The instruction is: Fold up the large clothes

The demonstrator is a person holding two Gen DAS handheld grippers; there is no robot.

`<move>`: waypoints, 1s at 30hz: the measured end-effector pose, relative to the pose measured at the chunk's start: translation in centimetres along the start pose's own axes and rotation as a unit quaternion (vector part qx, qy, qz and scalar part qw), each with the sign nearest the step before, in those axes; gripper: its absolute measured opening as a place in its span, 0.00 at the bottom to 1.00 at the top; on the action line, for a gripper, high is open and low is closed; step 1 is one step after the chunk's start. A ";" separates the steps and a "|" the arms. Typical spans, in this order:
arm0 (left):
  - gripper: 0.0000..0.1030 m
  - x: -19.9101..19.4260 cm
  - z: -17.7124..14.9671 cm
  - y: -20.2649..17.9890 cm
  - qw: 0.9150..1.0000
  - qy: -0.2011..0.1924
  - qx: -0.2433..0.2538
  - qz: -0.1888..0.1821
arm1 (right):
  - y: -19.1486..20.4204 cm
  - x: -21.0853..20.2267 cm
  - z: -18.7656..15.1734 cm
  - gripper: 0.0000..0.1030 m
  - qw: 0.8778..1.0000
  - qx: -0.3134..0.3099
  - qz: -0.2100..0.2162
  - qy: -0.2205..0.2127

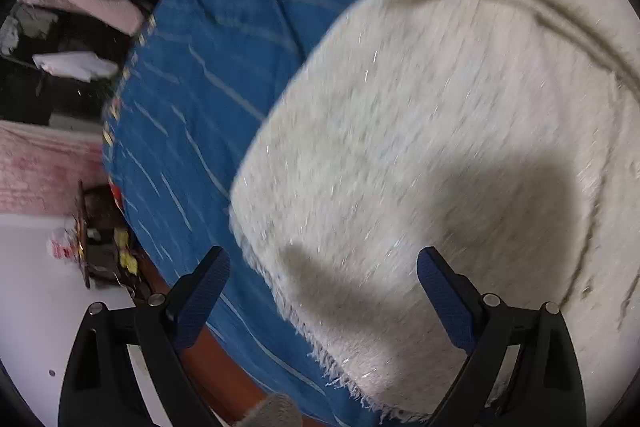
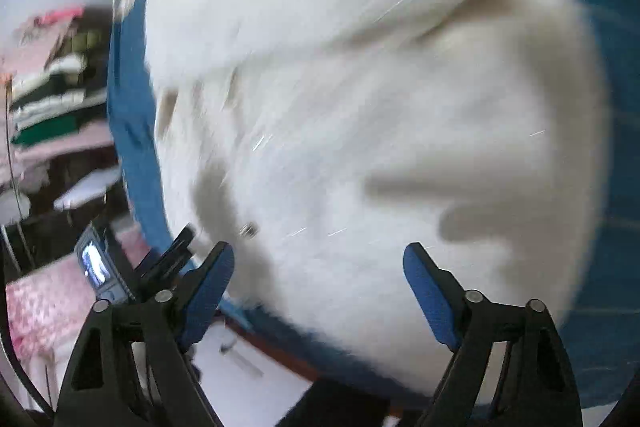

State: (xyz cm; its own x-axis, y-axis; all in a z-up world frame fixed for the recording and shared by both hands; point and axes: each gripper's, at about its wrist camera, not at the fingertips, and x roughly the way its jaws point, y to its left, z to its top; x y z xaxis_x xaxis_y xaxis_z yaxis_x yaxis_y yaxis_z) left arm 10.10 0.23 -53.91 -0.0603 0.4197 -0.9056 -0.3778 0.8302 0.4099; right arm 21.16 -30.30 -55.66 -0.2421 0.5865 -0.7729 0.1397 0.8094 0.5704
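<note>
Seemingly, the cream garment [image 1: 420, 131] runs lengthwise away from both spread tongs [image 1: 324, 267].

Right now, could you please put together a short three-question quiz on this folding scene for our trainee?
1. True or false: the left tool is shut on the white garment.
2. What lies under the garment? A) blue striped cover B) bare wood C) pink towel
3. Fill in: the frayed fringe runs along the garment's ____.

Key: 1 false, both it and the right tool are open and empty; 2 A; 3 edge.
</note>
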 end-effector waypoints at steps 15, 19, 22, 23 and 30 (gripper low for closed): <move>0.93 -1.2 2.0 4.3 0.998 -0.031 0.001 -0.047 | 7.5 13.5 -4.4 0.00 0.988 -0.018 -0.108 0.107; 0.93 -5.0 6.9 3.8 0.994 -0.094 -0.018 -0.048 | 8.4 8.5 -2.2 0.28 0.994 -0.013 -0.080 0.075; 0.93 -7.4 12.8 1.3 0.987 -0.141 -0.022 -0.075 | 9.6 2.2 1.5 0.42 0.998 -0.019 -0.064 0.002; 0.93 -7.9 15.0 0.1 0.984 -0.156 -0.019 -0.080 | 10.0 0.3 3.1 0.42 0.998 -0.022 -0.058 -0.020; 0.93 -3.5 26.2 -8.5 0.985 -0.165 0.046 -0.014 | 11.4 -5.9 16.7 0.43 0.993 -0.029 -0.015 -0.115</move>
State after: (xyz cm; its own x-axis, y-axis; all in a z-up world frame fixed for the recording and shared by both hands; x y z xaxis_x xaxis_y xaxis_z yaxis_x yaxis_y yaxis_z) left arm 37.73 1.33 -51.35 0.2581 0.4797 -0.8386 -0.2894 0.8665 0.4066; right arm 40.27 -24.03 -49.22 -0.0194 0.5583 -0.8294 0.0792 0.8278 0.5553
